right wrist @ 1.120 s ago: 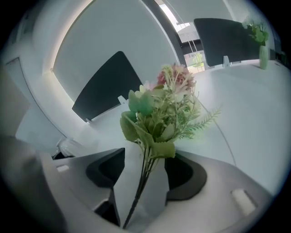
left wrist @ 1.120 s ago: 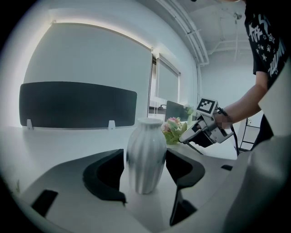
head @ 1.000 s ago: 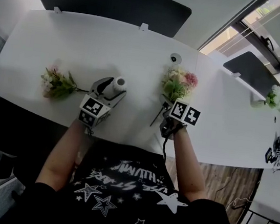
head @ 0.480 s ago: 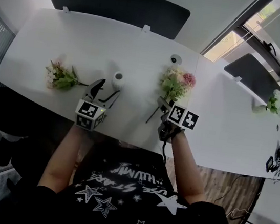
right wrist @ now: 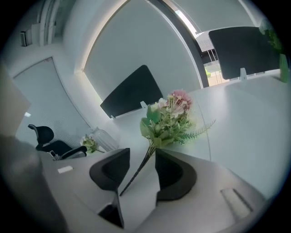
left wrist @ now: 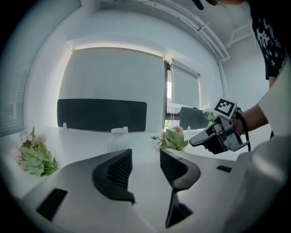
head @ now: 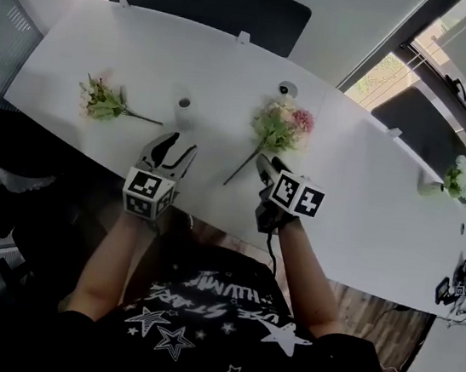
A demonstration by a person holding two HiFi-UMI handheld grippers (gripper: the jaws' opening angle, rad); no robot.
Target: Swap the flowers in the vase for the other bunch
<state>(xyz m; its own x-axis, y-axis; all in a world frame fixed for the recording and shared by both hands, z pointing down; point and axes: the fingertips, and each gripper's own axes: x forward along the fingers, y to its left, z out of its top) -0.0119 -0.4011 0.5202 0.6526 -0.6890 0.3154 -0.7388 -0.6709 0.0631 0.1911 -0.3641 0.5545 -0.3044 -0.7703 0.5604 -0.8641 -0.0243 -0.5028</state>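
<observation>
Both grippers are sitting nearer the person than a second ago. Back then the left gripper (head: 175, 145) was around the vase (head: 183, 112) and the right gripper (head: 264, 163) was down at the stem (head: 240, 166) of the pink bunch (head: 281, 126). Now they are both hanging back from those things.

The jaws of the left gripper have just been closing a bit. They are staying partly apart, and nothing is sitting between them. The vase is standing at 12 o'clock from it, out of its reach.

The jaws of the right gripper have just been closing a bit too. They are also partly apart. The stem is showing through the gap, but the pads are not pressing on it. The pink bunch is lying on the worktop (head: 358, 216) at 12 o'clock from this gripper.

The vase is standing upright between the two bunches, likely so either gripper can get to it. It is looking empty, with no flowers poking out of the top.

The pale bunch (head: 99, 98) is lying flat at 9 o'clock from the vase, with its stem pointing toward the vase. The pink bunch is lying at 3 o'clock from the vase, with its stem pointing to 7 o'clock, which is probably making it easy to pinch. I cannot tell which bunch was in the vase, so one bunch is still waiting to go in.
</observation>
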